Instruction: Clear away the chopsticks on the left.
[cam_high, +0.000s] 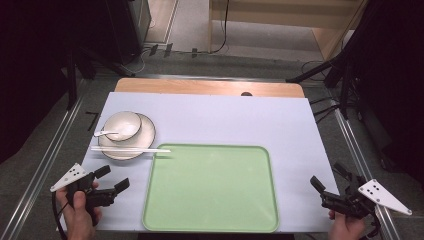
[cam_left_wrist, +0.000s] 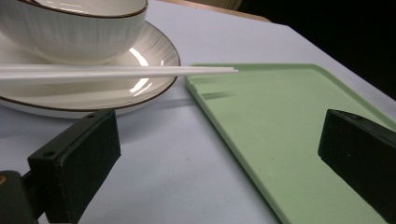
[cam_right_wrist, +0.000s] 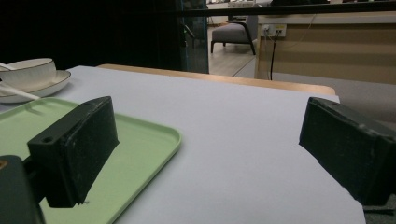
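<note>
Both hand-held grippers sit at the bottom of the high view: the left hand-held gripper (cam_high: 114, 178) at lower left and the right hand-held gripper (cam_high: 331, 175) at lower right, each with jaws spread and empty. Between them lies the green tray (cam_high: 211, 187) on the bench (cam_high: 225, 117). White chopsticks (cam_high: 131, 149) span the plate (cam_high: 127, 147) at upper left, tips reaching the tray's rim; a bowl (cam_high: 122, 124) stands on the plate.

- The tray (cam_high: 210, 187) is plain pale green.
- The bowl (cam_high: 122, 125) and plate (cam_high: 145, 137) are ribbed white with dark rims.
- The chopsticks (cam_high: 130, 149) and spoon (cam_high: 105, 133) are white.
- The table (cam_high: 225, 120) has a pale lilac top with a wooden edge.
- Each hand-held gripper has black jaws.
</note>
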